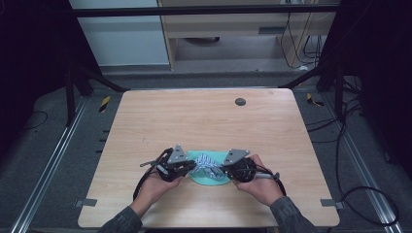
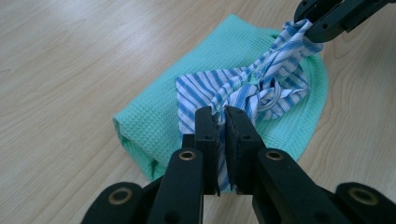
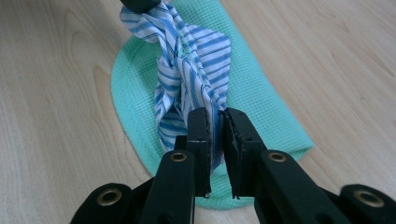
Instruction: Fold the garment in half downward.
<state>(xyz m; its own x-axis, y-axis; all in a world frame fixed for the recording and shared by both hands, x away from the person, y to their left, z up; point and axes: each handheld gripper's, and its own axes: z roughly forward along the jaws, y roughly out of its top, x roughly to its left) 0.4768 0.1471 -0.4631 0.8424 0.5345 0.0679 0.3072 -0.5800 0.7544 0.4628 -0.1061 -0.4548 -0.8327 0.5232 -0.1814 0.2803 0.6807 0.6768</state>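
Pinched at opposite ends by the left hand-held gripper [image 2: 220,122] and right hand-held gripper [image 3: 215,122], a striped cloth [image 2: 252,88] is held over a green towel [image 2: 154,121] on the worktop [image 1: 194,116]. Stretching or folding seems underway; coordinated motion is needed next.

Matt pale wood-grain table [image 1: 204,121], waffle-textured green cloth [image 2: 159,116], thin blue-striped woven fabric [image 2: 243,88], matt black plastic-looking fingers [image 2: 205,135].

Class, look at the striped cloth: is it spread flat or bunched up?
Bunched up. The striped cloth is twisted and gathered over the green cloth, pinched at opposite ends by the left gripper and right gripper.
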